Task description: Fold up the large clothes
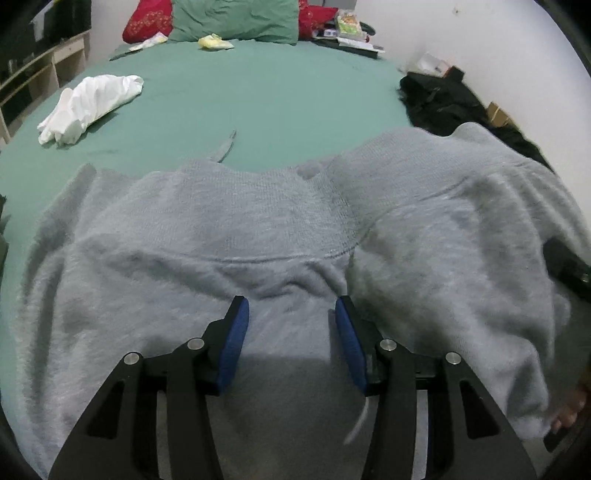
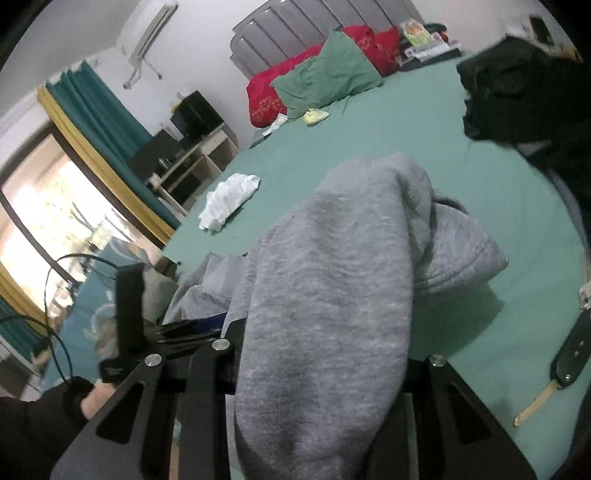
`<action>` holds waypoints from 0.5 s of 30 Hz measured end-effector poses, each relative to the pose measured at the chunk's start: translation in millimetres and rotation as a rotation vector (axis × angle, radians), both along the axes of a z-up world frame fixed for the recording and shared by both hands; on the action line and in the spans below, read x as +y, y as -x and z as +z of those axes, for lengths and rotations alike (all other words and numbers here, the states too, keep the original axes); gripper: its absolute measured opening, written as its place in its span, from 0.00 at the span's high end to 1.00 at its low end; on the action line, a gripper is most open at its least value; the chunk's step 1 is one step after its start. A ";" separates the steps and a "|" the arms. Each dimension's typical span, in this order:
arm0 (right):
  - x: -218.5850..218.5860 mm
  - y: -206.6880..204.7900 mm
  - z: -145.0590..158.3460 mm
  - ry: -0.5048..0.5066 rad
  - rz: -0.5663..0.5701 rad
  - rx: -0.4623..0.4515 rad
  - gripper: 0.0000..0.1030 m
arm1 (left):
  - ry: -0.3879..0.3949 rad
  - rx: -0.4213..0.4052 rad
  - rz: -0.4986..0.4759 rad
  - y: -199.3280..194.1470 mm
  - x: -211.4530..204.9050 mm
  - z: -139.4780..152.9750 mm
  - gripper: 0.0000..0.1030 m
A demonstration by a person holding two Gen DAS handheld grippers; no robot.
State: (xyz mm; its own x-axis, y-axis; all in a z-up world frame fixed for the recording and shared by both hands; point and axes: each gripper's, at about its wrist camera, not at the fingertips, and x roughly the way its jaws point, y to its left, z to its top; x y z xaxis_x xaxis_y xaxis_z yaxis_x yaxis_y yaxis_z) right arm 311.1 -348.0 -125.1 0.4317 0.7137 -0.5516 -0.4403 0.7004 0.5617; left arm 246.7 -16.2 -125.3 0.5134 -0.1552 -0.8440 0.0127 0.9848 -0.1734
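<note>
Shelving [image 1: 33,74] edges the far left of the left wrist view, and beside it a crumpled white garment [image 1: 90,105] lies on the green bed sheet [image 1: 258,103], well apart from the work. Nearer, the grey sweatshirt [image 1: 221,229] is spread across the near part of the bed, its ribbed band toward the pillows [image 1: 236,18]. The left gripper [image 1: 291,310] hangs over the middle of it with its blue fingers [image 1: 236,332] apart and nothing between them. To the right, a sleeve or side panel of the sweatshirt lies doubled over the body, and a dark pile of clothes [image 1: 443,99] sits past it by the wall.

In the right wrist view the right gripper [image 2: 321,354] has a thick bunch of the same grey fabric running down between its arms; the fingertips are buried under cloth, so a clamp looks likely but I cannot tell for sure. A car key [image 2: 569,358] lies on the sheet at the right, just beside the cloth.

My judgement is that a side fold is in hand. To do it well, the right side should carry its bunch across level and low, so the fold line stays straight, while the left fingers come down on the body to pin it against dragging. Keeping the cloth off the key would avoid a lump.
</note>
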 end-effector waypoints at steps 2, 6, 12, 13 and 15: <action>10.6 4.2 9.9 0.032 0.001 -0.015 0.69 | 0.020 -0.027 -0.020 14.0 16.5 11.7 0.51; 45.3 10.4 28.5 0.106 0.010 -0.033 0.69 | 0.013 -0.085 -0.039 40.5 54.8 31.1 0.51; 109.5 16.9 45.6 0.199 0.067 -0.027 0.69 | -0.029 -0.164 0.005 80.2 133.7 44.6 0.51; 124.7 16.7 47.1 0.220 0.077 -0.022 0.69 | -0.029 -0.169 0.019 85.0 147.2 42.6 0.51; 149.2 16.0 46.8 0.248 0.089 -0.010 0.68 | -0.012 -0.169 0.053 93.7 171.8 35.8 0.51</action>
State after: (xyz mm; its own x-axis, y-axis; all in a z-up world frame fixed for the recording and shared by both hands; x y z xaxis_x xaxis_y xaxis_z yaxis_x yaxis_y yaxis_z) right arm 295.1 -198.7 -78.3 0.3792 0.5929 -0.7104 -0.5113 0.7741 0.3732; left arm 153.0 155.6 -89.4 0.6555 -0.1148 -0.7464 -0.0114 0.9868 -0.1618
